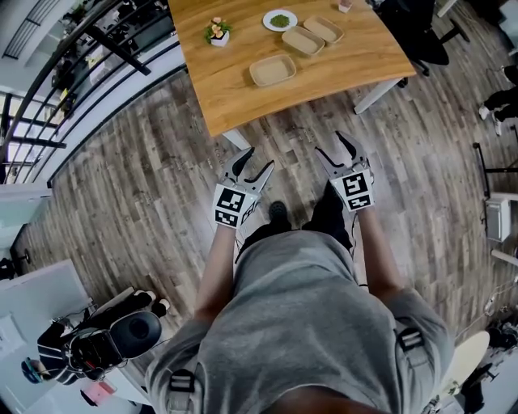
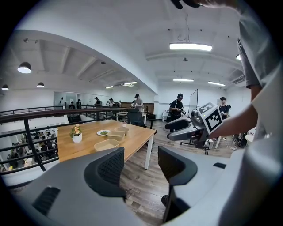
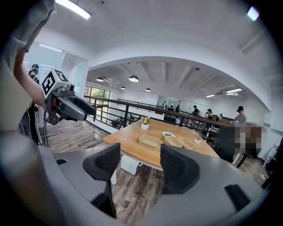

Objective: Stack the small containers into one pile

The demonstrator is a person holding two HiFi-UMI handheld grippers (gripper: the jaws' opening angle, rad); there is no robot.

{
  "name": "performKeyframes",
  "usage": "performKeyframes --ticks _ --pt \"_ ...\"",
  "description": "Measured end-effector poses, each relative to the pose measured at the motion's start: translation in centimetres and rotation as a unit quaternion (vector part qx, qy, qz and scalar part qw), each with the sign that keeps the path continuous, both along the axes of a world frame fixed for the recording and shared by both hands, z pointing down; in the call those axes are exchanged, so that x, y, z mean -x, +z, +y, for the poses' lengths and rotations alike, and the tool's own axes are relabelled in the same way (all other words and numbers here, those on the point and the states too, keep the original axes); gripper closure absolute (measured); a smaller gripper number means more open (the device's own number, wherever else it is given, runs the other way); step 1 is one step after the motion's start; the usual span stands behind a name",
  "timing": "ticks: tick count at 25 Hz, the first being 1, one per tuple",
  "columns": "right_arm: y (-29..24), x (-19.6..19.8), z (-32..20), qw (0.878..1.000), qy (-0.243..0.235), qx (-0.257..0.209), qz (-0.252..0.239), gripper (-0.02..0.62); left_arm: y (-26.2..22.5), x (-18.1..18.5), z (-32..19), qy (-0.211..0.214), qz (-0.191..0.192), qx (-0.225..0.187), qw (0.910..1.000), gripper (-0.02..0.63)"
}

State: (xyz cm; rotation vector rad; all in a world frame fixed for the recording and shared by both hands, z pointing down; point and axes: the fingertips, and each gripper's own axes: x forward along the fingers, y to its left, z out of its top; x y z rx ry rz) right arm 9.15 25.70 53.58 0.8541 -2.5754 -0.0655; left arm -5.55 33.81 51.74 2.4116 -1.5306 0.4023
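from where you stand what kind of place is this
Probably an open-plan office on an upper or mezzanine level. A black railing runs along the edge and overlooks a lower floor, a wooden table stands on plank flooring, and a black office chair sits beside it.

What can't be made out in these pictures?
- Small pink item at the table's far edge: head view, cut off by the top edge.
- Green stuff on the white plate: too small in every view.
- What lies behind the chair past the table: right gripper view, covered by a mosaic patch.
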Motion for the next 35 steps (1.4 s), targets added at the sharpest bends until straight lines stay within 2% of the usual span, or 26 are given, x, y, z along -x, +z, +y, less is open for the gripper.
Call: performKeyframes --ticks 2,5,14,25,35 --pt "-0.2 -0.1 0.0 1.0 0.003 -0.001 -0.003 0.287 -0.1 0.0 0.1 0.004 0.007 0.0 1.0 0.359" --pt "-0.8 -0.1 0.2 1.0 0.017 -0.01 -0.014 0.298 -0.7 -0.2 0.3 0.012 0.021 0.0 0.9997 0.357" --pt "0.0 -1.4 0.1 0.999 0.041 0.006 -0.008 0.307 0.0 -1.2 0.2 0.034 0.012 0.022 0.9991 0.357" --pt "0.0 -4.5 -5.8 1.0 -0.006 0.019 0.001 0.308 -0.4 -4.4 -6.1 -0.013 0.036 0.031 0.9988 0.357" --pt "0.7 -6.7 -12.5 0.998 -0.049 0.023 0.013 0.316 0.2 -7.5 -11.8 -0.047 0.039 0.038 0.9974 0.357"
